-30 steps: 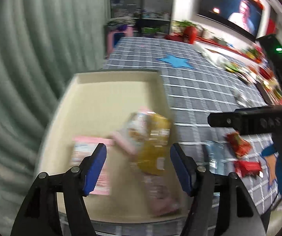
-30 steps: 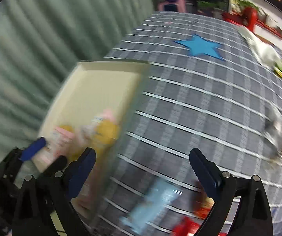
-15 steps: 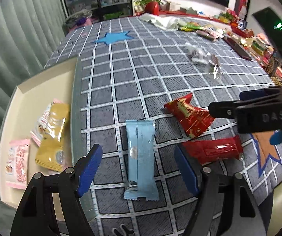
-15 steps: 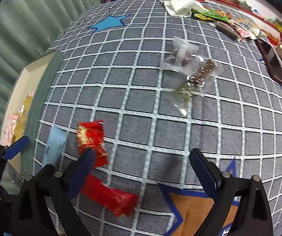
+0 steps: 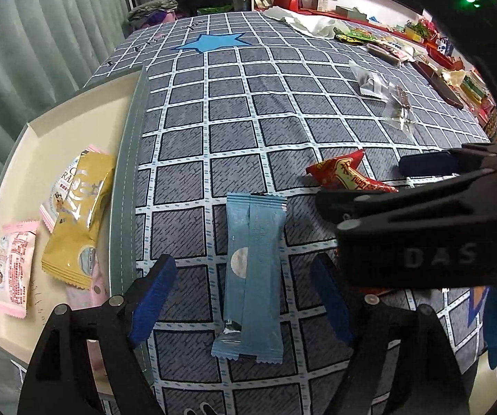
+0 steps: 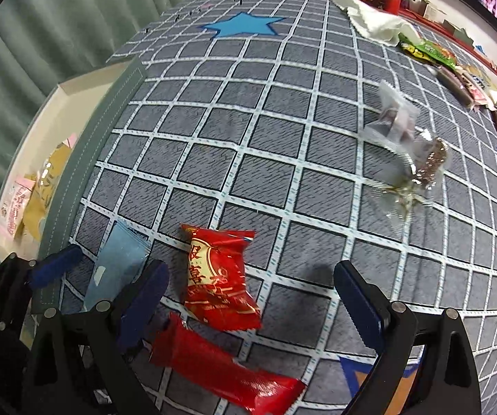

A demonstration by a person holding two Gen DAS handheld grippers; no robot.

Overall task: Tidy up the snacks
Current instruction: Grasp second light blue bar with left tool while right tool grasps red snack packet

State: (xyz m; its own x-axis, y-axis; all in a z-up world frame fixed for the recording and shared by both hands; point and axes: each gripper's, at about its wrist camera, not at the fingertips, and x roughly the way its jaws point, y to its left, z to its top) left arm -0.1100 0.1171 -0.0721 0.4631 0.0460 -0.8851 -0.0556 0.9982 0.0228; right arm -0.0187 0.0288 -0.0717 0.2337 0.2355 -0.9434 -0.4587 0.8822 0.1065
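Both grippers poised over loose snacks on the checked counter.
Our left gripper is opening, its fingers either side of the blue packet without touching; our right gripper stands wide over the red packet. Beside them, the cream tray holds yellow and pink packets.

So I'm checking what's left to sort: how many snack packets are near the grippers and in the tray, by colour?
Light blue: 1, the light blue packet on the cloth.
Red: 2, the red pillow packet and the long red packet.
Yellow: 1, the yellow packet in the tray.
Pink: at least 3 in the tray, partly covered.
Total: at least 7.
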